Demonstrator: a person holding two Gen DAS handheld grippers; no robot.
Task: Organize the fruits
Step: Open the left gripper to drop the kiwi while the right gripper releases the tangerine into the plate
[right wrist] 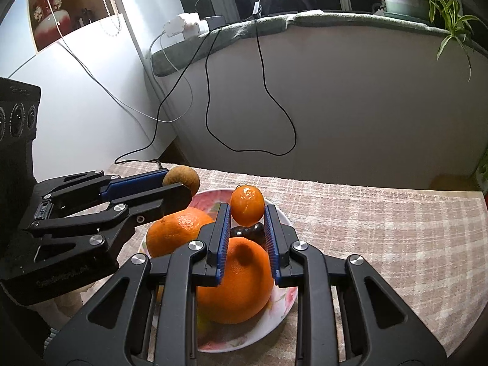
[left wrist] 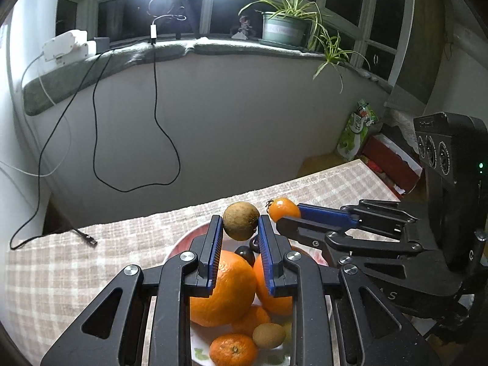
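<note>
Now, step: both grippers hold a small fruit above the bowl (right wrist: 282, 218); by my reading each is mid-carry, either lifting out or about to set down, and the frames do not tell which.
Left gripper (left wrist: 241, 228): closed on the brown fruit (left wrist: 241, 220), pinched near the fingertips, just over the far rim.
Right gripper (right wrist: 246, 213): closed on the small orange fruit (right wrist: 247, 209), also pinched at the tips, above the dark fruits (right wrist: 248, 231).
Bowl contents: two big oranges (right wrist: 235, 280), smaller mandarins (left wrist: 233, 350), another brown fruit (left wrist: 268, 335) and the dark ones, piled close and touching.
Grip advice: both fruits are round and sit far out on the pads, so a steady squeeze and a level wrist seem wise; a tilt could let either roll out.
Spacing: the two grippers are near each other over the bowl, fingers angled toward the same spot; moving one at a time would likely avoid a knock.
Desk (right wrist: 381, 228): checked cloth, open to the right of the bowl and on its far side.
Edges: the far edge lies just beyond the bowl, with a drop to the floor; a released fruit could roll off there.
Cable (left wrist: 87, 238): its plug rests on the cloth to the left, well apart from the bowl.
Best room: the right side, judging from both views.
</note>
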